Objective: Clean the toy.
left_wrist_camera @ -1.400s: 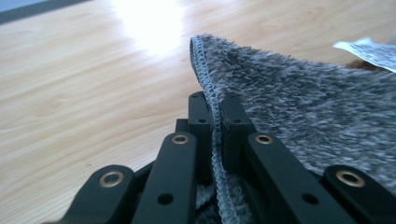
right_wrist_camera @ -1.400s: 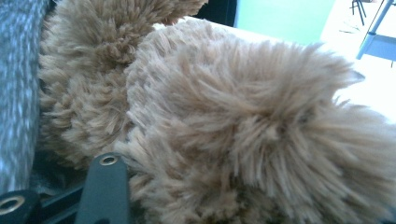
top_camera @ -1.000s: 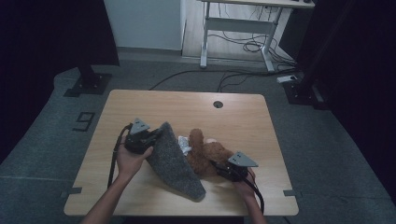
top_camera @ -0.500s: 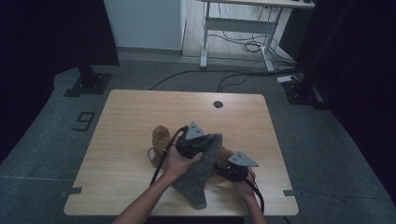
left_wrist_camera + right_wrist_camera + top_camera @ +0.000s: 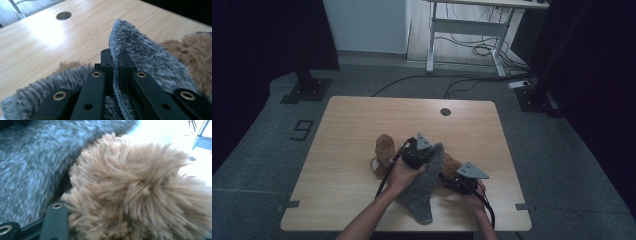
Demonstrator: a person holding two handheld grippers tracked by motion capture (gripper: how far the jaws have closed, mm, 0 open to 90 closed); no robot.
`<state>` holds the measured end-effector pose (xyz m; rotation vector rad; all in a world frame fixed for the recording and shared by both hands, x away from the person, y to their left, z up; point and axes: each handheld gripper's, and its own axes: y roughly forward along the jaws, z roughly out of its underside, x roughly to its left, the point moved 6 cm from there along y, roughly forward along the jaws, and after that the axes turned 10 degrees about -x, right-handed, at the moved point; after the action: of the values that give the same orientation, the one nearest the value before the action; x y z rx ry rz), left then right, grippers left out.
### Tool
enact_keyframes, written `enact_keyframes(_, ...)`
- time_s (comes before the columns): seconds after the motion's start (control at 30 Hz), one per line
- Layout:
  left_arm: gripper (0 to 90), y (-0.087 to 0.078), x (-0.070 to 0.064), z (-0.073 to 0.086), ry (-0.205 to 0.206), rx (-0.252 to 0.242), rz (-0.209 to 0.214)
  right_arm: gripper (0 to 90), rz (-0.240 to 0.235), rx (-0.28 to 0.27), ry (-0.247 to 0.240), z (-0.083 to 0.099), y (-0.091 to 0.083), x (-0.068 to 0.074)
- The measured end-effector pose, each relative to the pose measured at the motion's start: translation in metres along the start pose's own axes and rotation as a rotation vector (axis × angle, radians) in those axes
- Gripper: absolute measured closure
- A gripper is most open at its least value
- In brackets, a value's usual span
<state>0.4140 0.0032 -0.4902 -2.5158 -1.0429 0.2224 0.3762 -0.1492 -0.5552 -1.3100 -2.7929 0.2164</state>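
1. High view: the wooden table (image 5: 347,150) carries a brown plush toy (image 5: 385,148) with a grey fuzzy cloth (image 5: 424,187) draped over its middle; the cloth lies just right of the table's centre and runs down to a point near the front edge; part of the toy sticks out at the cloth's left, another bit at its right.

2. Left gripper (image 5: 419,152) sits at the cloth's upper end, over the toy; in the left gripper view its jaws are closed tight on the cloth's stitched hem (image 5: 113,42), which stands up between them.

3. Right gripper (image 5: 460,183) lies at the cloth's right side, near the front edge; the right gripper view has brown fur (image 5: 140,195) pressed close against the lens and one jaw half buried in it; whether these jaws clamp the toy or merely rest against it, I cannot tell.

4. Judged risks from here: the left grip is on a thin hem only, so a sharp pull could let the fabric slide out; the fuzzy cloth may cling to the fur, so lifting it could drag or tip the toy; if the right jaws are not truly gripping, the toy may shift with the cloth; the cloth's tip lies close to the front edge, so slack could spill over it.
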Motion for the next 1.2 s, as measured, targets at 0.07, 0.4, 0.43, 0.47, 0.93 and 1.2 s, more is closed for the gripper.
enact_keyframes(0.07, 84.9, -0.014, 0.011, 0.002, -0.016, -0.023, -0.008, 40.7, -0.001, -0.001, 0.0, 0.0, 0.0, 0.0)
enact_keyframes(0.4, 84.6, -0.063, 0.091, 0.04, -0.119, 0.012, -0.156, 40.7, 0.002, -0.006, 0.0, 0.0, 0.0, -0.001)
enact_keyframes(0.43, 84.5, -0.067, 0.095, 0.044, -0.132, 0.007, -0.16, 40.6, 0.003, -0.005, -0.004, 0.0, 0.001, -0.001)
enact_keyframes(0.47, 84.4, -0.07, 0.099, 0.047, -0.137, 0.005, -0.165, 40.6, 0.007, -0.001, -0.007, 0.0, 0.001, -0.001)
enact_keyframes(0.93, 84.6, -0.095, 0.144, 0.06, -0.216, 0.019, -0.298, 40.4, 0.011, 0.003, -0.038, -0.002, 0.001, -0.001)
enact_keyframes(1.2, 84.3, -0.069, 0.101, 0.002, -0.101, -0.041, -0.219, 40.4, 0.015, 0.002, -0.036, -0.001, 0.001, -0.001)
